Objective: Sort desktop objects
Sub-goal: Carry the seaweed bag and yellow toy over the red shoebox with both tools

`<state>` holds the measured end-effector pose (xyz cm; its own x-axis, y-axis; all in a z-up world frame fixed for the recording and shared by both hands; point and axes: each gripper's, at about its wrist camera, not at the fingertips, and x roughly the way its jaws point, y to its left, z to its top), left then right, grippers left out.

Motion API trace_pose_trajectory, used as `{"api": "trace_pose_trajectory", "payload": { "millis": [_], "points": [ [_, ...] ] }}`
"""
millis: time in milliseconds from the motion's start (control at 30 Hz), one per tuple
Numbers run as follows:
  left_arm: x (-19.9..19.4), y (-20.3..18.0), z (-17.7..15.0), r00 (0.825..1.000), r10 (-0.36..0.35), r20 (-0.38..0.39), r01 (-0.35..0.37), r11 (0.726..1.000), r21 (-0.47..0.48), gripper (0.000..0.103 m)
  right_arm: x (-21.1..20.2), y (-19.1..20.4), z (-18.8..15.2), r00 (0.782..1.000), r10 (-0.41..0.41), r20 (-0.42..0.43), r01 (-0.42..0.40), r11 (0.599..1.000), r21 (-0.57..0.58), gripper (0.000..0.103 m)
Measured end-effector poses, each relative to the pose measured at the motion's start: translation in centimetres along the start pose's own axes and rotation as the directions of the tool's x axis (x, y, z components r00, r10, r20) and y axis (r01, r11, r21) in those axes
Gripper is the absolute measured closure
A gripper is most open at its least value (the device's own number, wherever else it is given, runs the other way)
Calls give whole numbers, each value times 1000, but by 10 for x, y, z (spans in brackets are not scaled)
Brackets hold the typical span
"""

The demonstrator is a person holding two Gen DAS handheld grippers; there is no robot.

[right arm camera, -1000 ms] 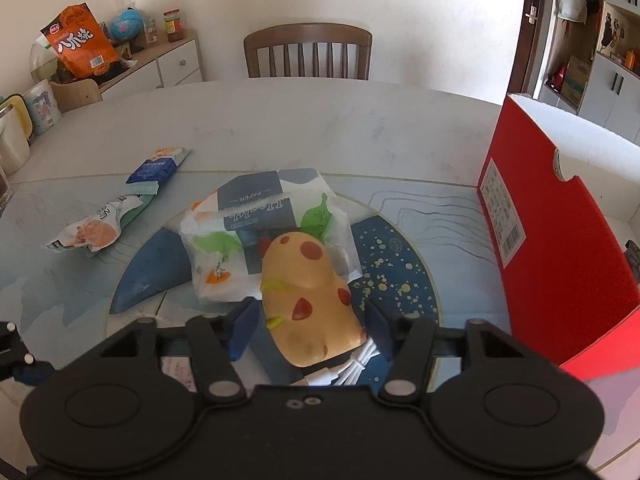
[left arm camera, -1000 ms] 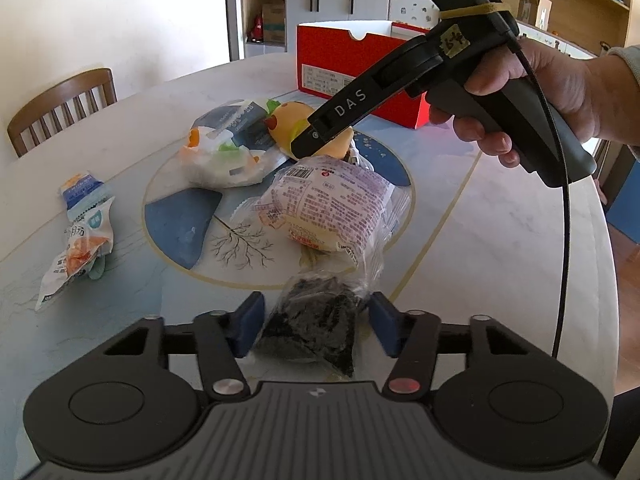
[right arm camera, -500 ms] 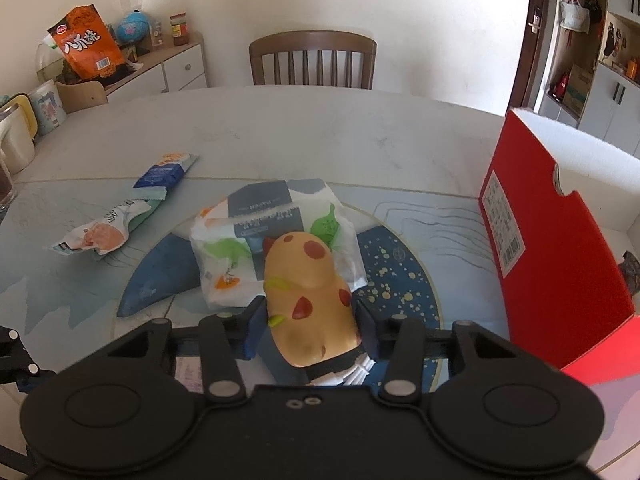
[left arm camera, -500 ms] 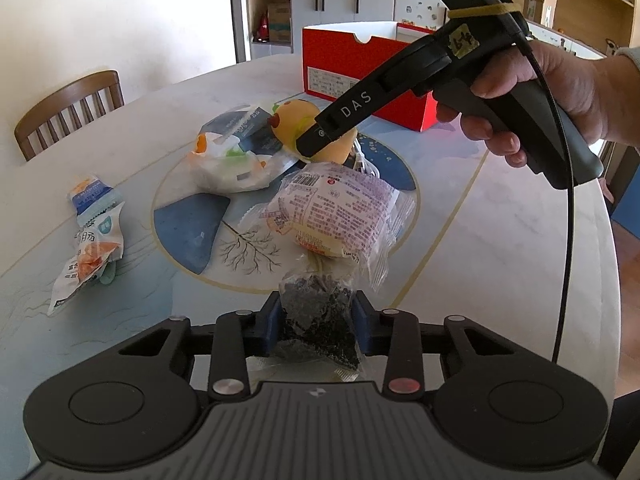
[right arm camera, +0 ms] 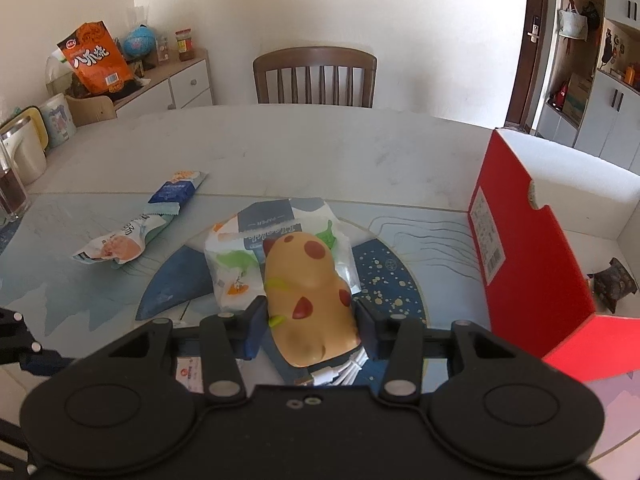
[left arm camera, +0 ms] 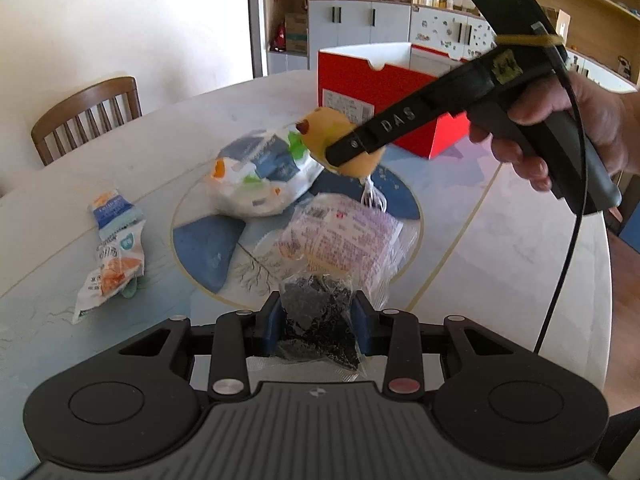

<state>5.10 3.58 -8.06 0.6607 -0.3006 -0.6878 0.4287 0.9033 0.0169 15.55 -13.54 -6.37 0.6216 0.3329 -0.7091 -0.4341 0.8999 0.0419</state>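
My left gripper [left arm camera: 316,322] is shut on a clear packet of black bits [left arm camera: 316,328], held just above the table. My right gripper [right arm camera: 310,326] is shut on a yellow toy with red spots [right arm camera: 310,292] and holds it above the table; the toy also shows in the left wrist view [left arm camera: 340,140]. A white cable [right arm camera: 340,372] hangs under the toy. The open red box [right arm camera: 520,248] stands to the right, and shows in the left wrist view [left arm camera: 372,84]. A dark packet [right arm camera: 612,284] lies inside it.
On the round table [right arm camera: 280,148] lie a white tissue pack [right arm camera: 244,256], a pink wrapped bun [left arm camera: 344,236] and two snack packets [right arm camera: 140,224]. A wooden chair [right arm camera: 316,76] stands at the far side. Jars and a kettle stand at the left edge [right arm camera: 20,160].
Both grippers closed from open, the left on the black packet and the right on the yellow toy. Both objects have risen off the table, the cable trailing under the toy.
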Motion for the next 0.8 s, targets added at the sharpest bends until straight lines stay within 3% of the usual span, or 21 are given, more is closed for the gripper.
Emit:
{"api": "trace_pose_trajectory", "payload": {
  "millis": [800],
  "points": [
    [-17, -33, 74, 995, 12, 103, -9, 999, -35, 68, -65, -50, 9, 996, -38, 80, 36, 999, 36, 57]
  ]
}}
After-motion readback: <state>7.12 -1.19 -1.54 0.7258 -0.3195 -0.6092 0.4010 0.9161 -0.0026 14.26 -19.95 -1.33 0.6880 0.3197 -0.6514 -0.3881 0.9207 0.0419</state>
